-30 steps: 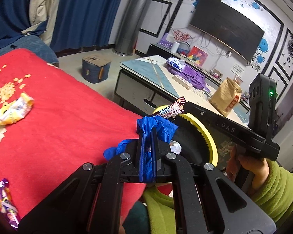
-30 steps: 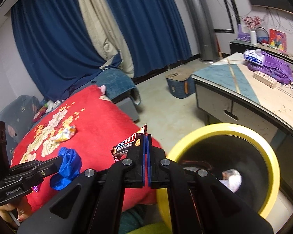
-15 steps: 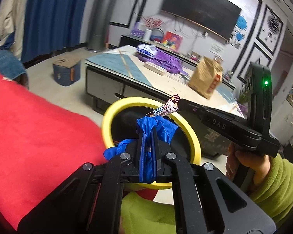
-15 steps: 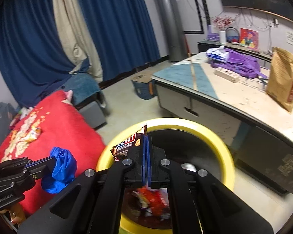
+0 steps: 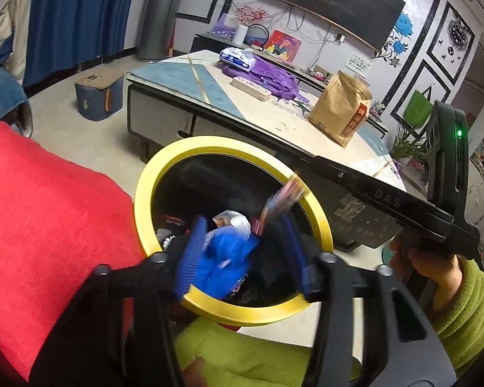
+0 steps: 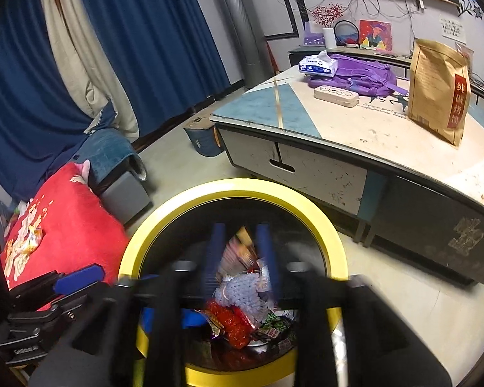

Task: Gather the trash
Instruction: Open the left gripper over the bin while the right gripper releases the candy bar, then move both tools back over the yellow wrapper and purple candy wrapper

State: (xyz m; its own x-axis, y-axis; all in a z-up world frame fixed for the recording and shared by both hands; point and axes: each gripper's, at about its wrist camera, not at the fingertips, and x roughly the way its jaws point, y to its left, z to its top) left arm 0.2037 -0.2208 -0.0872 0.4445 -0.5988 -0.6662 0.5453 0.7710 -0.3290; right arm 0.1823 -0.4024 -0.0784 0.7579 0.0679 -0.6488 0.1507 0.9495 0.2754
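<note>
Left gripper (image 5: 242,251): jaws are opening, blue pads apart over the mouth of the bin. The crumpled blue wad sits in the gap, blurry, and I can't tell if it's touching the left pad; nothing is pinching it.

Blue wad (image 5: 226,264): crumpled blue plastic thing, between the left gripper's pads, above the trash already in the bin.

Right gripper (image 6: 241,258): jaws opening too, pads parted to a narrowish gap, pointed down into the bin. The candy wrapper is between them but loose, no squeeze on it.

Candy wrapper (image 6: 242,248): heavily motion-blurred, tilted; in the left wrist view it shows as a streak just off the right gripper's tip, inside the bin's rim.

Bin (image 5: 151,177): round, yellow rim, dark inside, standing on the floor between the red cover and the low table. Holds a pile of wrappers, red ones and a crinkly clear one.

Red cover (image 5: 48,219): red fabric with a flower print, right up against the bin on the left. One yellowish wrapper (image 6: 32,235) lies on it, well apart from the bin.

Low table (image 6: 355,129): behind the bin, with a brown paper bag (image 6: 438,90), purple backpack and tissue pack on top.

Person: right hand (image 5: 432,264) in a green sleeve gripping the right gripper's handle.
</note>
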